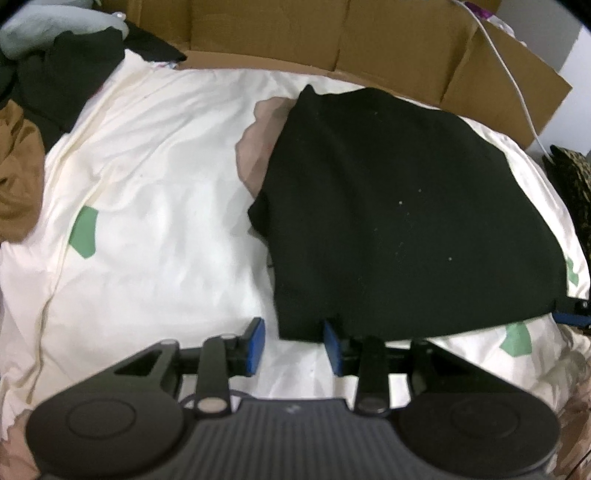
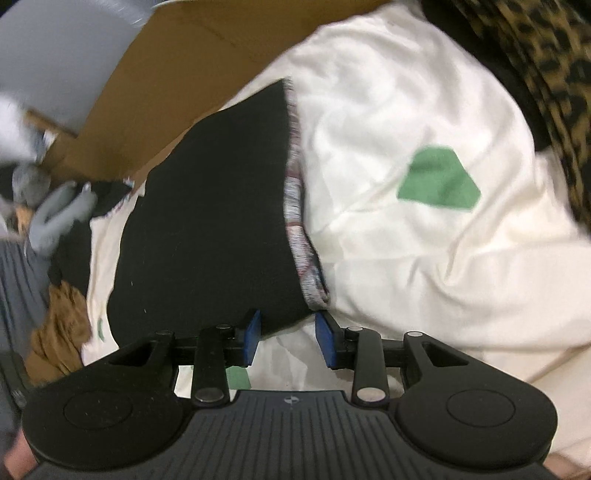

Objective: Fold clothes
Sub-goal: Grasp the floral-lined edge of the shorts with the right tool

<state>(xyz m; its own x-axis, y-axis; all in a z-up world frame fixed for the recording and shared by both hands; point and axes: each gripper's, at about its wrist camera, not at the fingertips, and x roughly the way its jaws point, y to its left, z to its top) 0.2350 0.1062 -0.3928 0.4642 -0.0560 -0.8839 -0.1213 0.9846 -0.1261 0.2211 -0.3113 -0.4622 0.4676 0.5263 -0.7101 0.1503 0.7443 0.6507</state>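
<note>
Black garment (image 1: 406, 206) on cream bedding (image 1: 166, 184), apparently.

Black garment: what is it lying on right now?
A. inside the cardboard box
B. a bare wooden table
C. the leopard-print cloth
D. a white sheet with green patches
D: the black garment lies spread flat on the white sheet with green patches, while the cardboard stands behind it and the leopard-print cloth lies off to the side.
</note>
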